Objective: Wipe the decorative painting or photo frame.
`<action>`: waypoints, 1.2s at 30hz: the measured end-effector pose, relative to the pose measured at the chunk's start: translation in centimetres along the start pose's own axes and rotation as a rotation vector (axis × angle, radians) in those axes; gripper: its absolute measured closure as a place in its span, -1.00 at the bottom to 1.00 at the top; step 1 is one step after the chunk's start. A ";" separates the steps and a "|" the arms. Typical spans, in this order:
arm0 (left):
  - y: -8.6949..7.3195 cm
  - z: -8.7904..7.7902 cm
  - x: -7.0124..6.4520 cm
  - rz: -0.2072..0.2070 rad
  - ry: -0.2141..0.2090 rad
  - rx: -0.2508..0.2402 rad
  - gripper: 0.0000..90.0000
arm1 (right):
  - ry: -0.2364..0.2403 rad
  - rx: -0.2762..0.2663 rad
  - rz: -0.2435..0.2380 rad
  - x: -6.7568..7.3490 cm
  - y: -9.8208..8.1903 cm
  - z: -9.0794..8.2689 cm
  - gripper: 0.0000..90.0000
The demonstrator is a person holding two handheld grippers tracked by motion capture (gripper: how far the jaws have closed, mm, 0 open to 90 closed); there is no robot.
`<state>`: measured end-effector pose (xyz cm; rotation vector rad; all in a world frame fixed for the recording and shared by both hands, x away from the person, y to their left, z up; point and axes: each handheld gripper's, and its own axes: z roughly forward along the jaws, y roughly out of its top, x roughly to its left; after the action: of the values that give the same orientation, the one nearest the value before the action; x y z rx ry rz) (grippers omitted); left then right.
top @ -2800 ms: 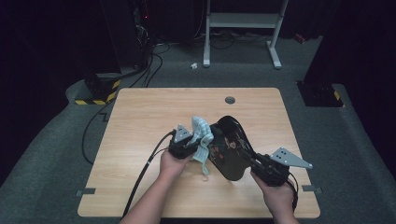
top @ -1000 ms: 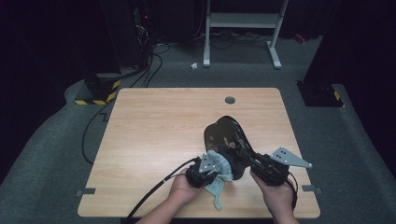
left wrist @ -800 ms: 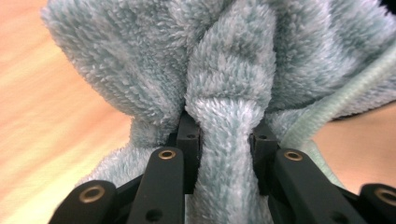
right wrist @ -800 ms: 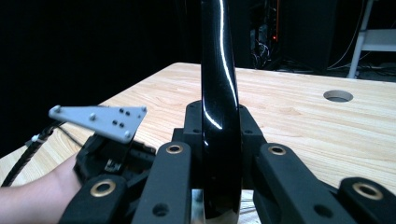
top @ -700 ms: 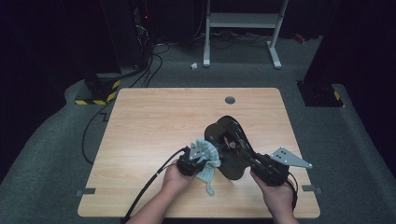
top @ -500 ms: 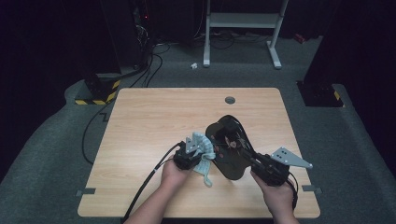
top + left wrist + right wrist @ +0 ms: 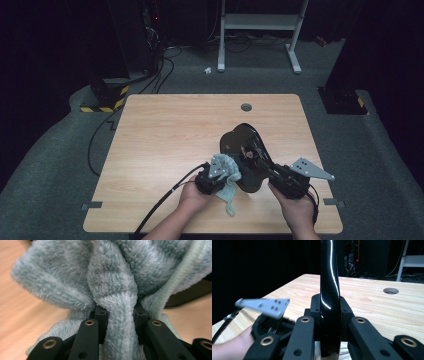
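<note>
You work in a dark room with cables and a rack beyond, at a light wooden table with a round cable hole near its far edge. The largest thing on it is the glossy black saddle-shaped piece, standing on edge just right of the table's middle near your side. Your right gripper has its jaws clamped on the piece's near rim, which looks meant to hold it upright and steady so its face is open to wiping; in the right gripper view the black edge rises straight between the jaws. Your left gripper pinches a fold of the fluffy pale-blue cloth, bunched against the piece's left side, its tail hanging onto the table.
</note>
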<state>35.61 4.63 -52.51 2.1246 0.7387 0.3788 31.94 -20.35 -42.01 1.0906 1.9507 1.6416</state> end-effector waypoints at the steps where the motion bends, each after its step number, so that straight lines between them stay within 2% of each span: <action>1: 0.0 0.0 -0.7 0.011 -0.016 -0.002 0.61 | 0.002 0.000 0.002 -0.1 0.0 0.0 0.77; 4: 0.2 0.1 -2.6 0.045 -0.063 -0.003 0.61 | 0.006 -0.002 0.006 -0.1 0.0 0.0 0.76; 9: 0.5 0.1 -4.6 0.070 -0.135 -0.009 0.61 | 0.014 -0.003 0.006 -0.1 0.0 0.0 0.76; 12: 0.8 -0.1 -5.1 0.055 -0.172 -0.022 0.61 | 0.017 -0.004 0.007 -0.2 0.0 0.0 0.76; 19: 2.6 -1.1 -5.5 0.061 -0.186 -0.073 0.61 | 0.017 -0.006 0.010 -0.2 -0.1 0.0 0.76; 23: 3.2 -1.8 -4.9 0.052 -0.176 -0.111 0.61 | 0.016 -0.004 0.008 -0.2 -0.1 0.0 0.76; 26: 3.0 -1.8 -3.8 0.059 -0.131 -0.119 0.61 | 0.014 -0.004 0.005 -0.1 -0.1 0.0 0.76; 27: 3.0 -1.8 -3.8 0.059 -0.131 -0.119 0.61 | 0.014 -0.004 0.005 -0.1 -0.1 0.0 0.76; 28: 2.7 -1.6 -3.2 0.044 -0.122 -0.111 0.61 | 0.011 -0.004 0.007 -0.2 -0.1 0.0 0.76; 29: 2.1 -1.2 -2.3 0.037 -0.095 -0.084 0.61 | 0.009 -0.004 0.008 -0.2 -0.1 -0.1 0.76; 30: 2.1 -1.2 -2.3 0.037 -0.095 -0.084 0.61 | 0.008 -0.003 0.009 -0.2 -0.1 -0.1 0.76; 33: 0.9 -0.4 -0.8 0.030 -0.052 -0.027 0.61 | 0.007 -0.005 0.011 -0.3 -0.1 -0.1 0.76; 35: 0.4 -0.1 0.2 0.007 -0.036 -0.012 0.61 | 0.006 -0.004 0.010 -0.2 -0.1 -0.1 0.76; 36: 0.2 0.0 0.7 0.000 -0.014 -0.011 0.60 | 0.004 -0.004 0.009 -0.2 -0.1 -0.1 0.76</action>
<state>36.24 5.03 -52.35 2.1145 0.7272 0.3673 31.98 -20.57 -42.13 1.0963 1.9471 1.6531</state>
